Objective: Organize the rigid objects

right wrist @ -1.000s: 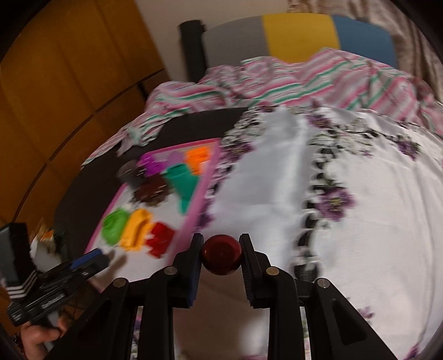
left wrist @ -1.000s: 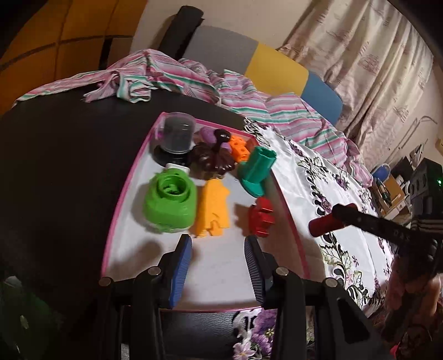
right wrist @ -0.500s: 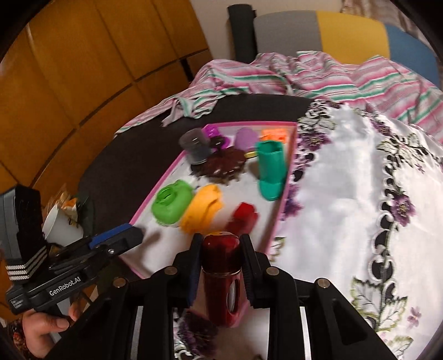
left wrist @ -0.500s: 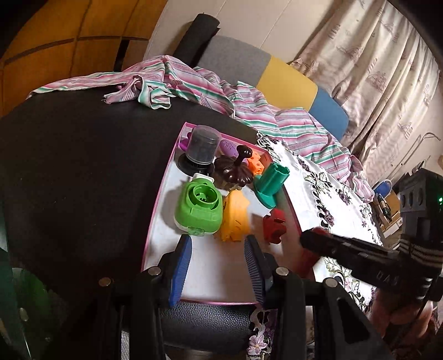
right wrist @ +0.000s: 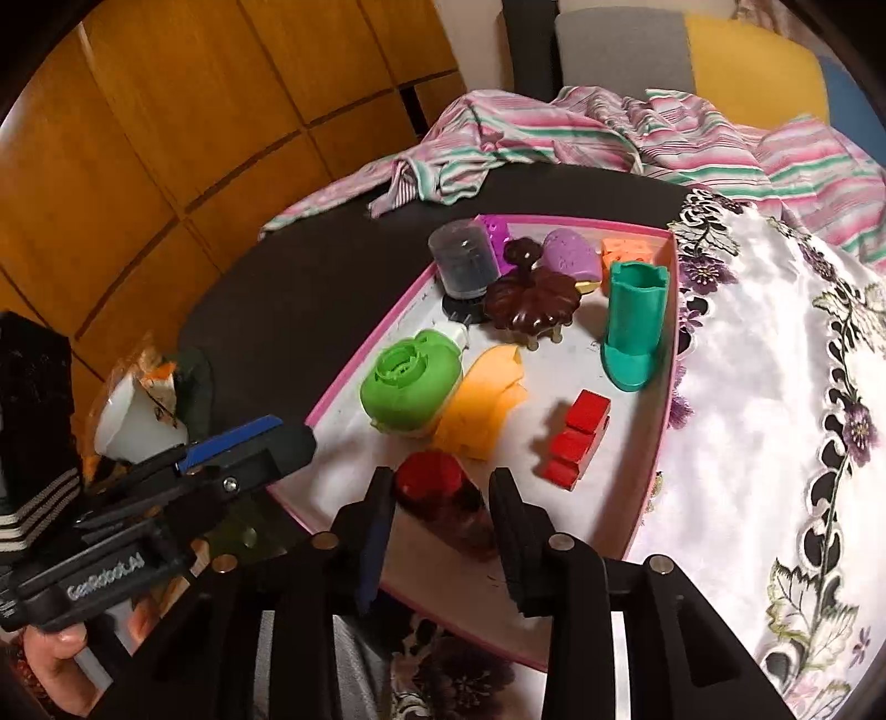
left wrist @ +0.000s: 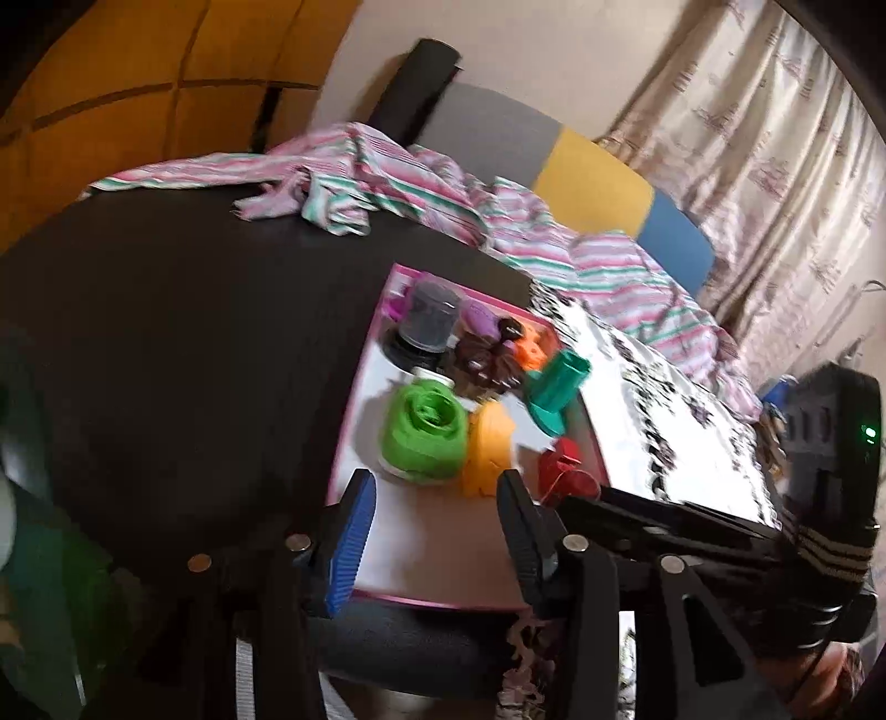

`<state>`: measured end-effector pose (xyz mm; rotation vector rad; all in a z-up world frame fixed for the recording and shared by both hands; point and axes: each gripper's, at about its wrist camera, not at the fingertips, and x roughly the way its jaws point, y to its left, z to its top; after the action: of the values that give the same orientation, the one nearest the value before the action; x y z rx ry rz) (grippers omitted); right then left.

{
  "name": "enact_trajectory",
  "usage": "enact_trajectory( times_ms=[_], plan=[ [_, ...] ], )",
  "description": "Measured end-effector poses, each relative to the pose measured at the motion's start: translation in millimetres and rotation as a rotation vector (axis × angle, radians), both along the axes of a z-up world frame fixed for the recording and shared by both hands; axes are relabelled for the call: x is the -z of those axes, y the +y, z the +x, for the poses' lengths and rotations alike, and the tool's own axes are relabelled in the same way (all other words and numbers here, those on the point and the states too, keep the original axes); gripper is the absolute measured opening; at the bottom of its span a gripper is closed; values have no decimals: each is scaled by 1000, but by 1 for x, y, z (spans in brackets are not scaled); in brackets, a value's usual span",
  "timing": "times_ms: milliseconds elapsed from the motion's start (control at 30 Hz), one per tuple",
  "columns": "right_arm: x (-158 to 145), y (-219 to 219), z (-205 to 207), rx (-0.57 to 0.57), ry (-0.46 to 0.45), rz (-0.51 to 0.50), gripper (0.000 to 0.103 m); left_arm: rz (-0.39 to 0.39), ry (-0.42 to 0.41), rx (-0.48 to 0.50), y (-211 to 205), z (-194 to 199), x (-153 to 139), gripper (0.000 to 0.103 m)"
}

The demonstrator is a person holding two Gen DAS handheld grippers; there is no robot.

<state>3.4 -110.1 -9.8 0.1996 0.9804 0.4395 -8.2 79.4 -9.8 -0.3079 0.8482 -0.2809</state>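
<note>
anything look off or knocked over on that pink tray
Most toys stand upright, but the dark red bottle lies on its side on the pink tray, between the opening right tongs.

From my feed: orange-brown wood panelling (right wrist: pixel 166 138) on the left, a pale wall (left wrist: pixel 498 50) behind. A grey, yellow and blue chair back (left wrist: pixel 581 166) stands past the dark table (left wrist: pixel 166 332). Patterned beige curtains (left wrist: pixel 775 138) hang right. Warm, dim light.
</note>
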Motion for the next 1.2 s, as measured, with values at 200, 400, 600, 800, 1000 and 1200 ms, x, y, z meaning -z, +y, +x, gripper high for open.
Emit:
enact_trajectory(
  times_ms=[200, 400, 600, 800, 1000, 1200],
  plan=[
    [-7, -20, -3, 71, -25, 13, 45, 30, -14, -45, 7, 1, -5, 50],
    [-2, -11, 4, 42, -3, 16, 45, 71, -26, -70, 5, -1, -11, 50],
    [-5, 0, 5, 51, -5, -3, 47, 170, -47, -98, -5, -4, -23, 50],
    [-14, -11, -1, 189, 8, -129, 77, 216, -58, -122, -14, -5, -35, 50],
    [-30, -25, 5, 330, 13, -175, 103, 260, -25, -187, -18, 4, -40, 50],
    [-40, -19, 9, 376, 10, -217, 103, 244, -8, -171, -13, 5, -45, 50]
  ],
)
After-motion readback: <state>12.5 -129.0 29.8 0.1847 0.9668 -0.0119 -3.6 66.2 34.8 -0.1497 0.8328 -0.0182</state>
